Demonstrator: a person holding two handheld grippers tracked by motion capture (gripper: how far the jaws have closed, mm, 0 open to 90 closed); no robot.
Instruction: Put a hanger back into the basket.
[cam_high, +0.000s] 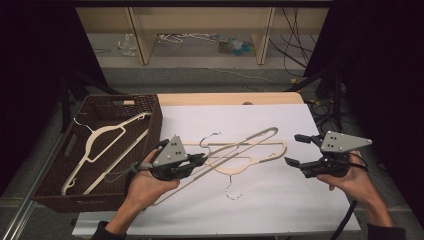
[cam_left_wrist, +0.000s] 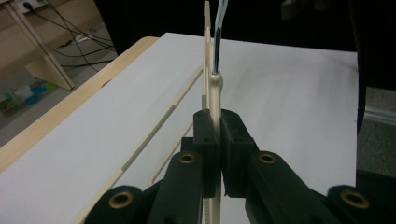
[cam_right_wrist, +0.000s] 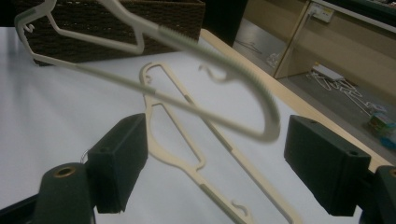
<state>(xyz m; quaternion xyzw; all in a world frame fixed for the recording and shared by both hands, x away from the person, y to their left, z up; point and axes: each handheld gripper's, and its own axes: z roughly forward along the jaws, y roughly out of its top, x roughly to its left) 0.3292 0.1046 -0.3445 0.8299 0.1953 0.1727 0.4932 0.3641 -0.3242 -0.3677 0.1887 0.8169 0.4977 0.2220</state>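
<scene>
- Cream plastic hangers, three counted: one in the basket (cam_high: 150, 107), two out on the white sheet (cam_high: 280, 205).
- Dark woven basket, at the table's left edge: it holds one hanger (cam_high: 102, 147), lying slantwise with its metal hook toward the far-left corner.
- Lifted hanger (cam_high: 235, 147), mid-table: the left gripper (cam_high: 200, 161) is clamped on one of its arms; in the left gripper view the black pads press both sides of the cream bar (cam_left_wrist: 214, 100).
- Flat hanger (cam_high: 260, 161): it lies on the sheet under the lifted one, hook pointing near.
- Right gripper (cam_high: 294, 149), at the sheet's right: jaws spread wide with nothing between them, apart from both hangers.
- Hard to make out: where the two crossed hangers overlap, their arms blend; the lifted hanger's near-left end is partly behind the left hand.
</scene>
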